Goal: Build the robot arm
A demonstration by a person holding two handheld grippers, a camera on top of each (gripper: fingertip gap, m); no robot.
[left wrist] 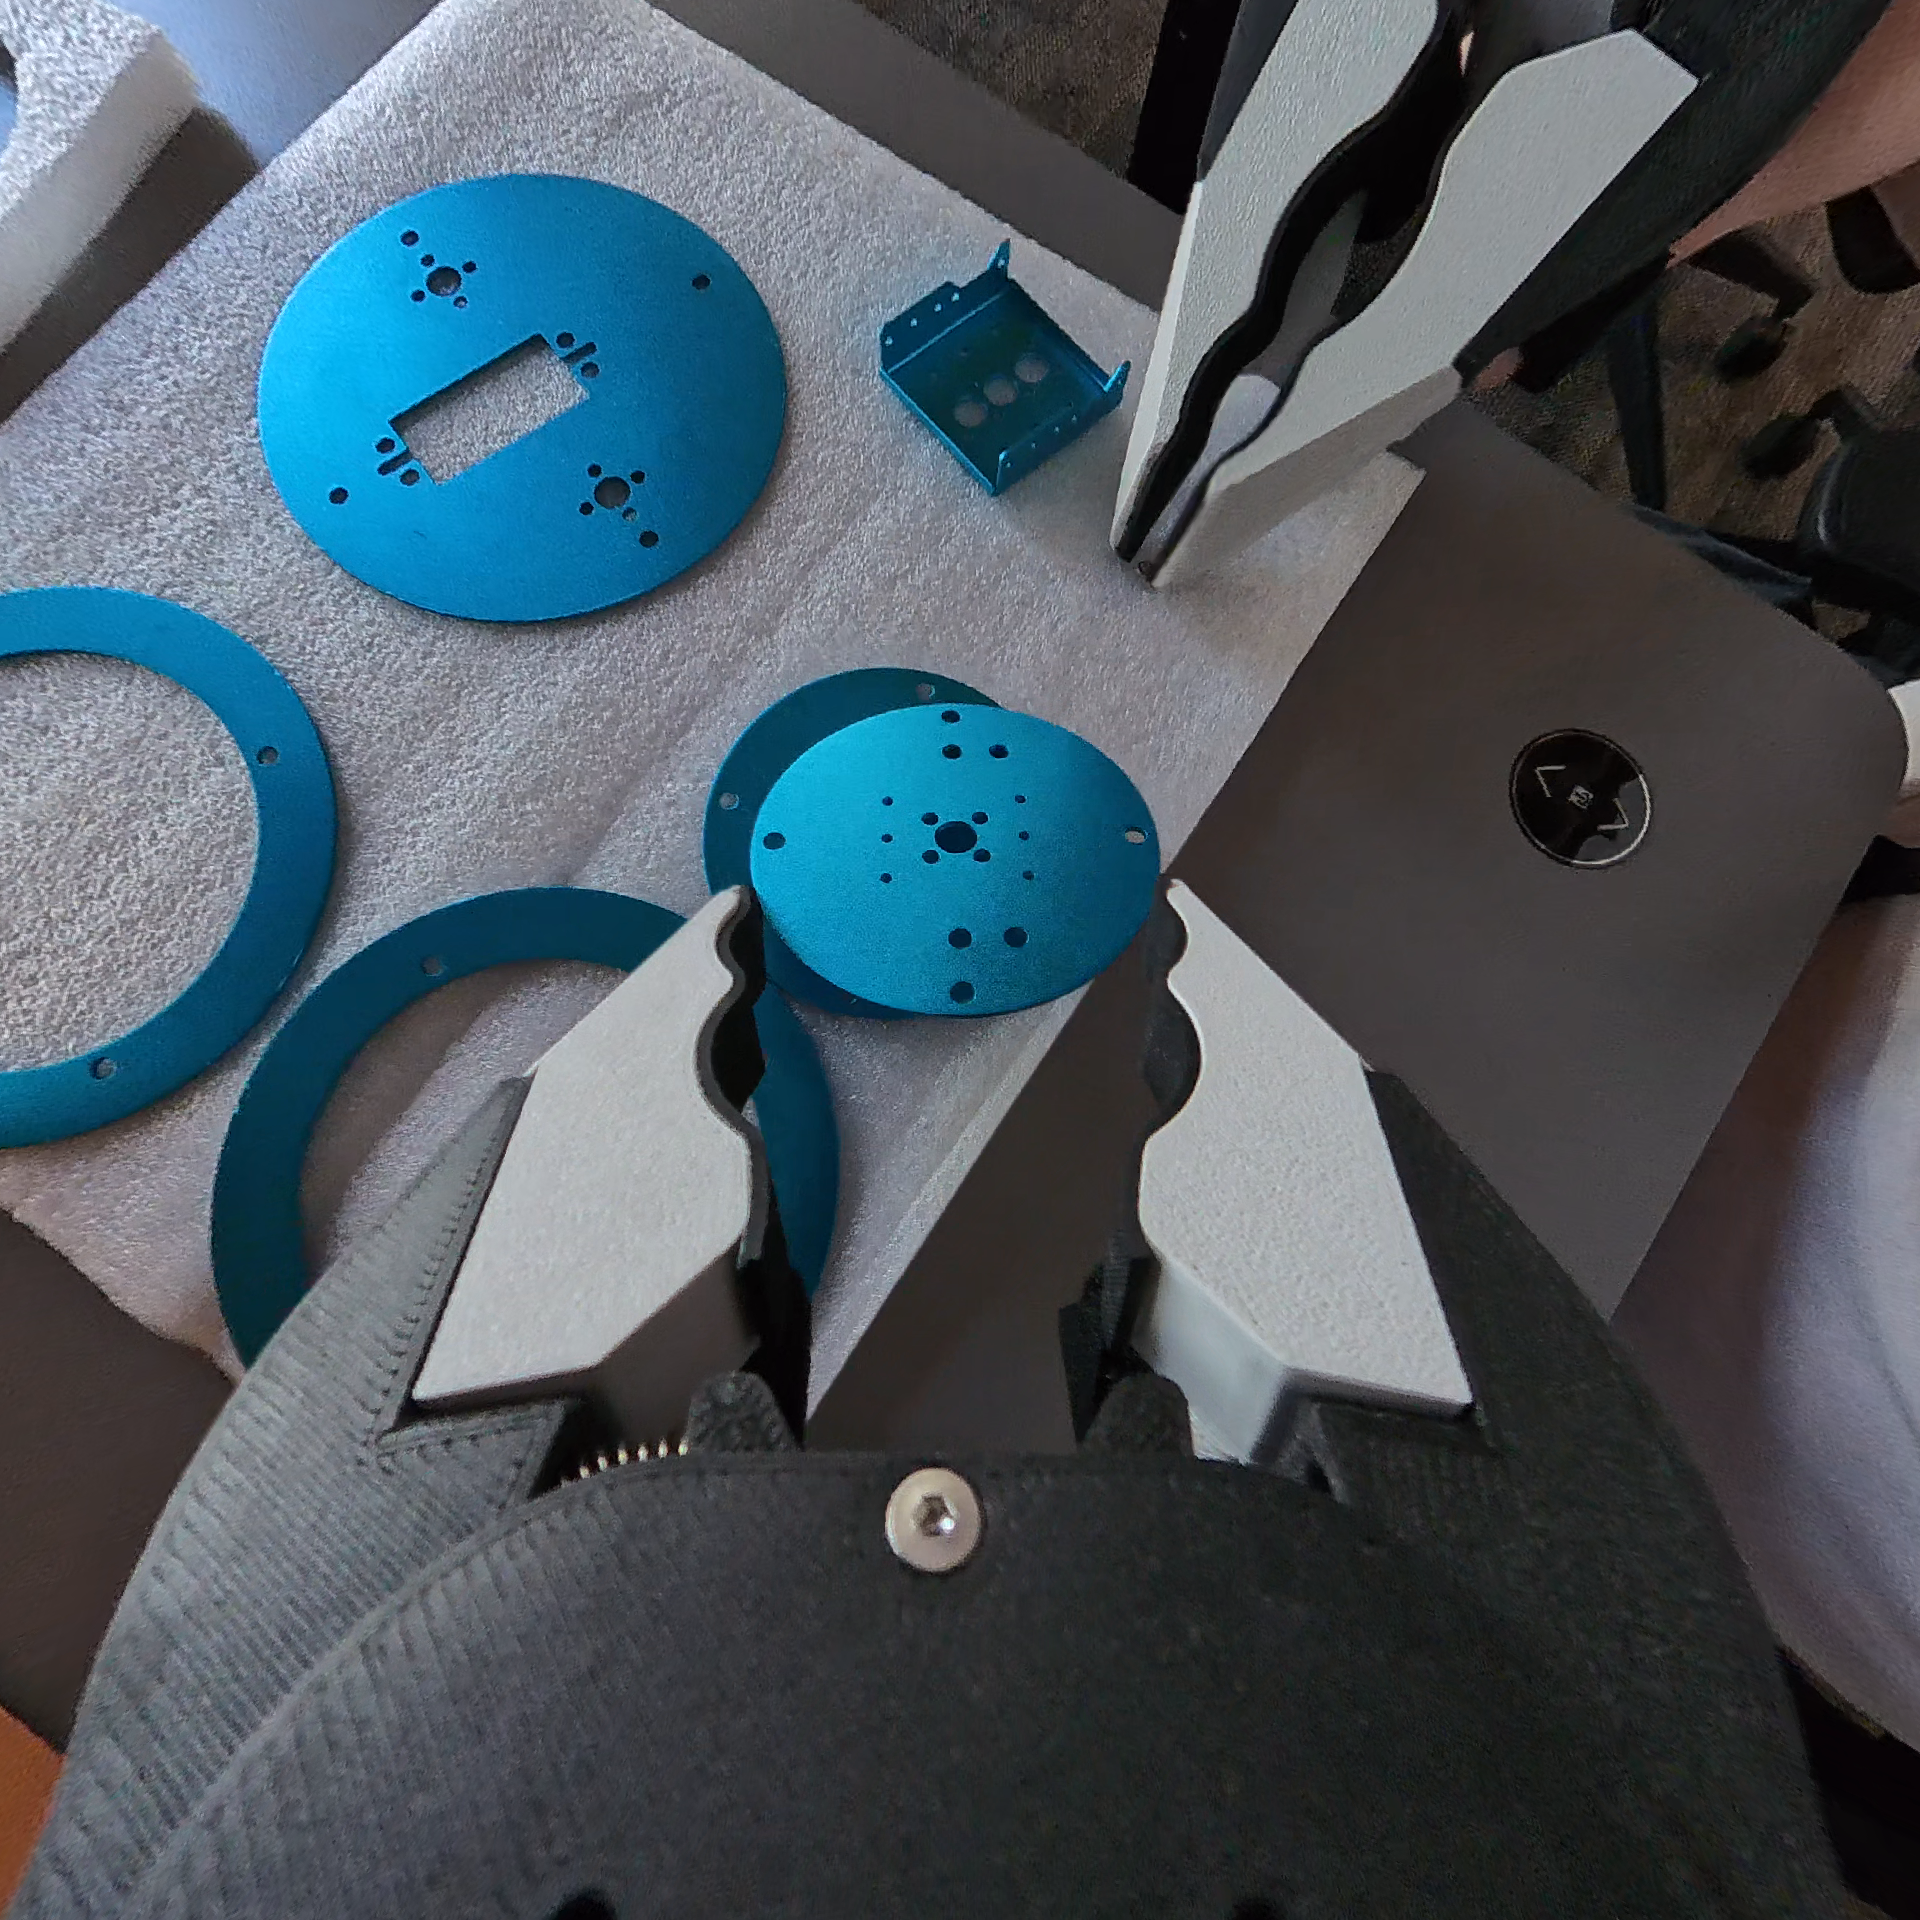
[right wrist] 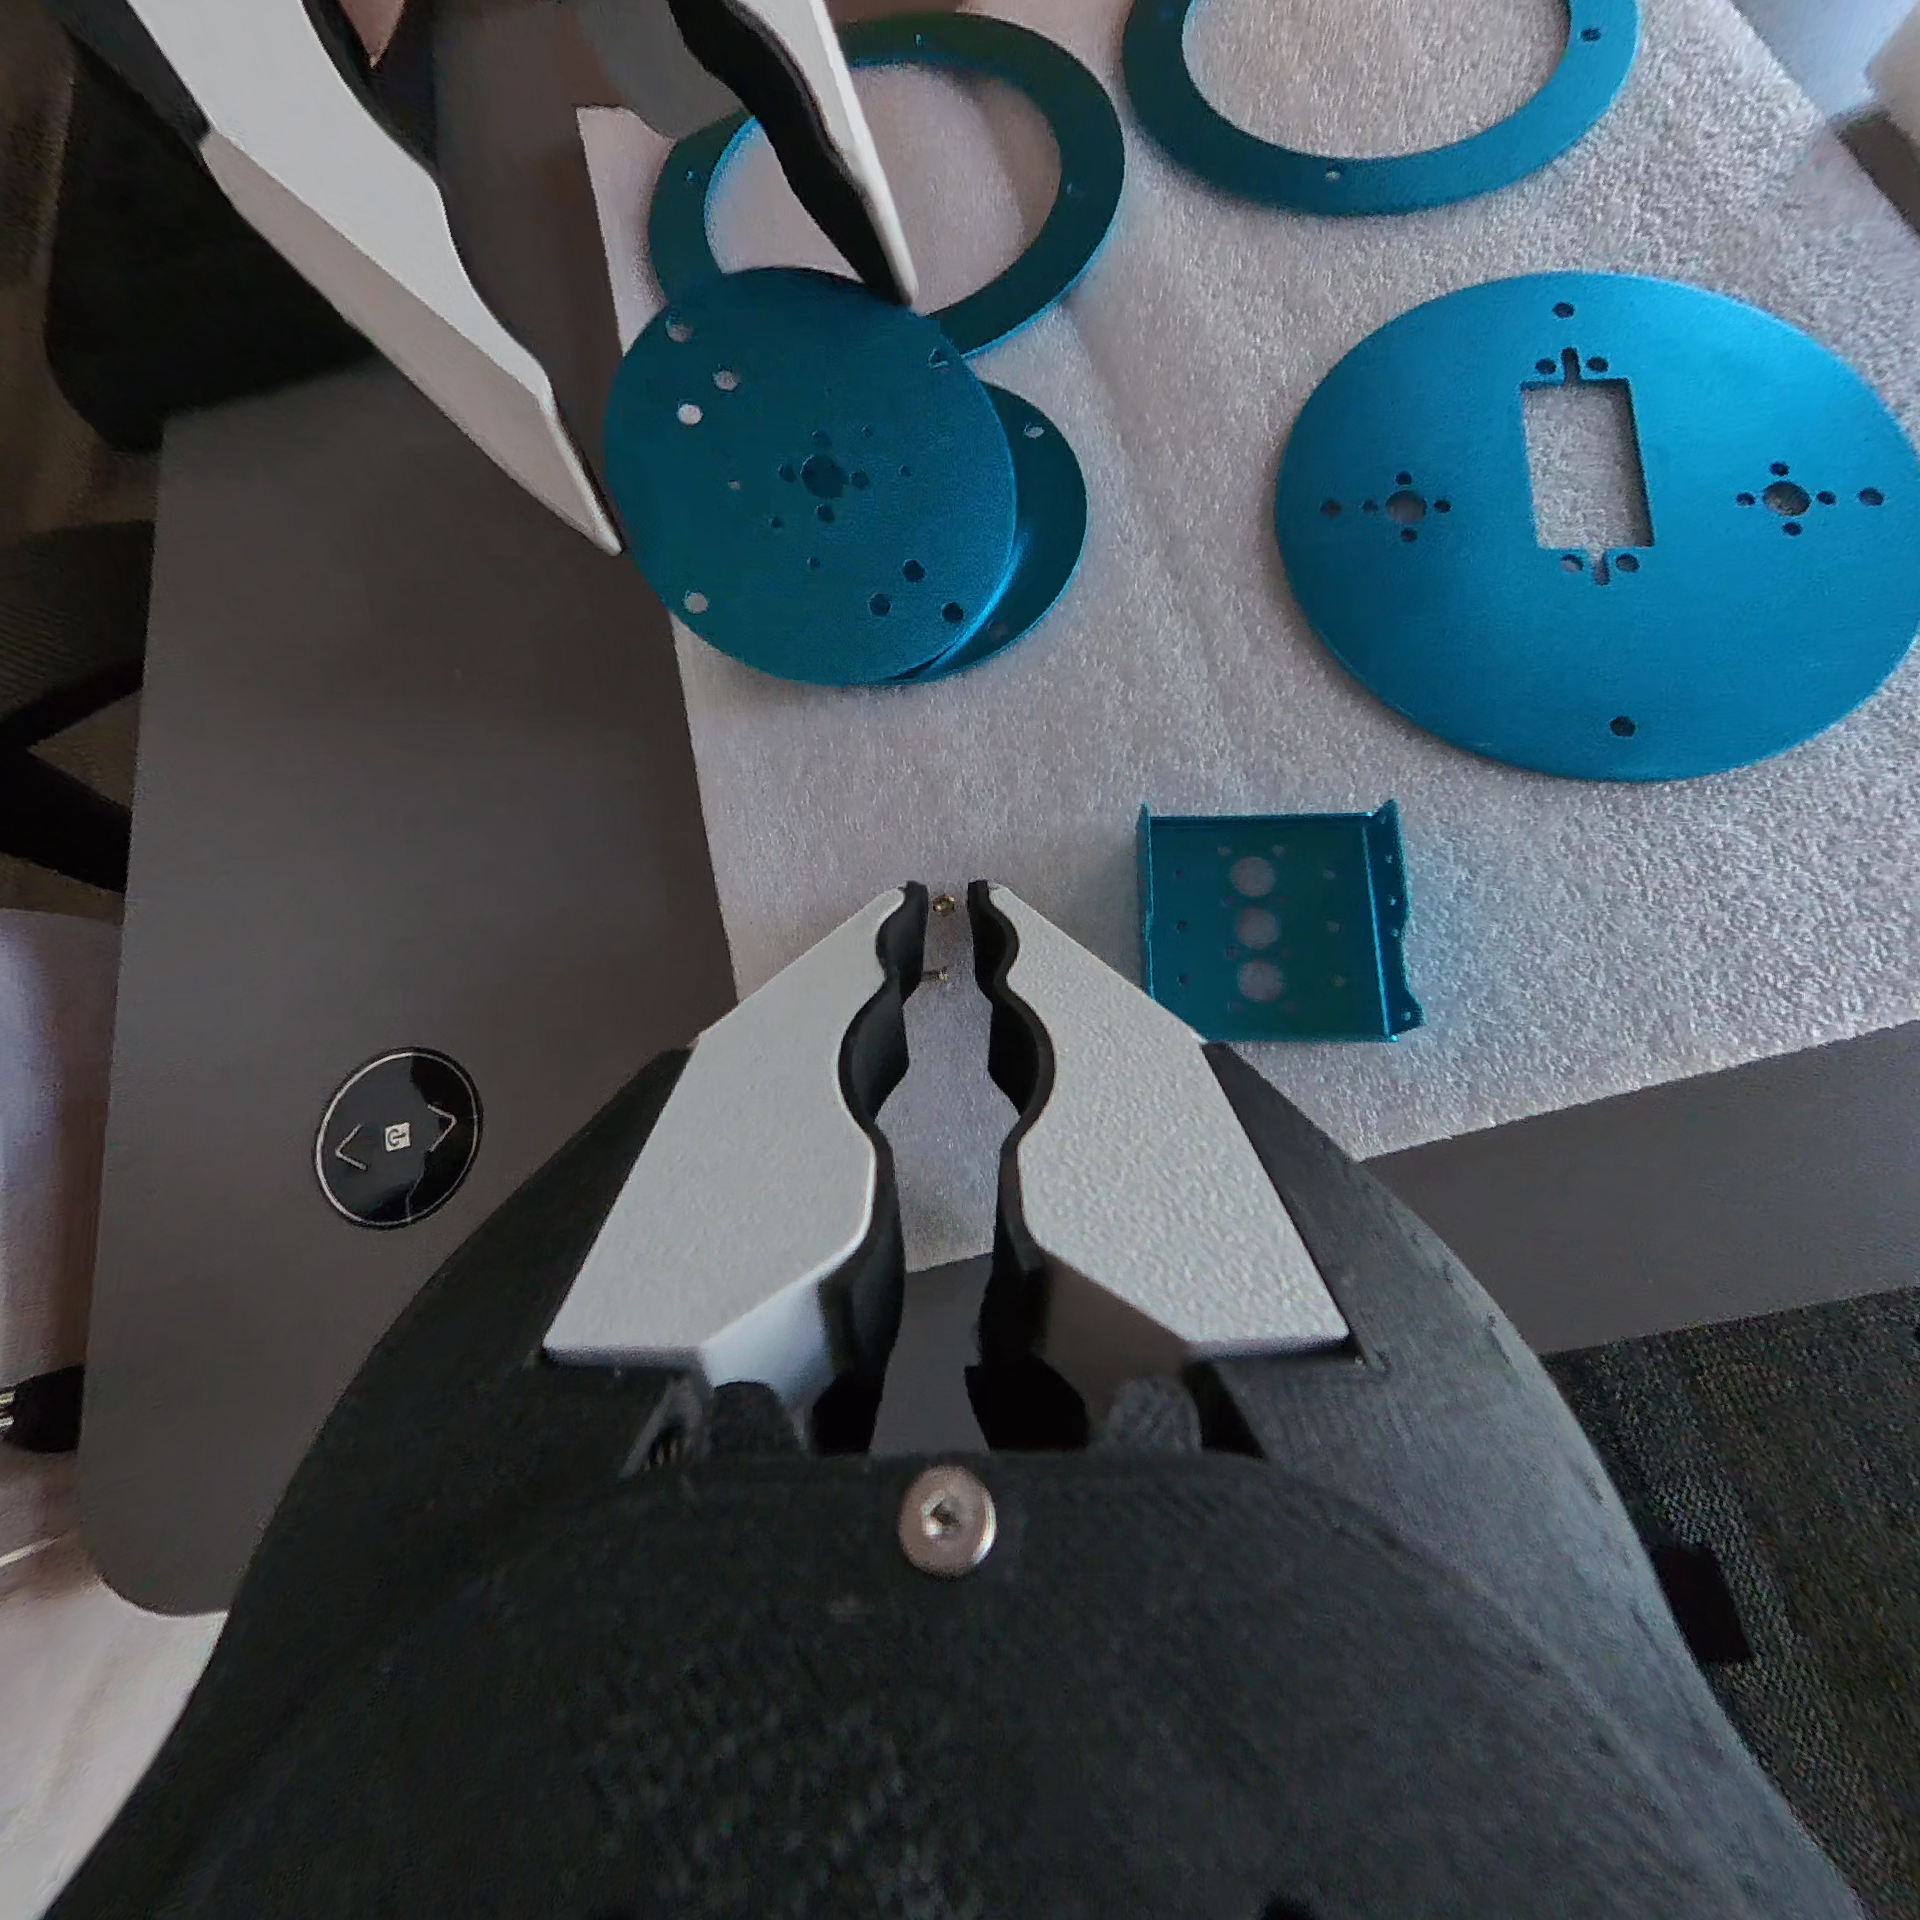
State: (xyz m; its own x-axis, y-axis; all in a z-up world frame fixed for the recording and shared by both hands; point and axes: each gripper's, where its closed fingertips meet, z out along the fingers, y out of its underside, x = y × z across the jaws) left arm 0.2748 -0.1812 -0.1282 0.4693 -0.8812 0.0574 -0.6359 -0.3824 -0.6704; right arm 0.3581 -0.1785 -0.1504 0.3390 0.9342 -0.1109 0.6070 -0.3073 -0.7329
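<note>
The left gripper [left wrist: 951, 899], jaws spread wide, brackets the tilted small blue disc [left wrist: 951, 862], while the right gripper [right wrist: 945, 894], nearly closed on a tiny screw [right wrist: 943, 904], hovers well away from that disc, beside the blue bracket [right wrist: 1273, 925].

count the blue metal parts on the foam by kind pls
Flat rings: 2, ring and ring
Large disc with rectangular cutout: 1
Small drilled discs: 2, stacked askew, top disc over lower disc
U-shaped bracket: 1
Total: 6
</note>
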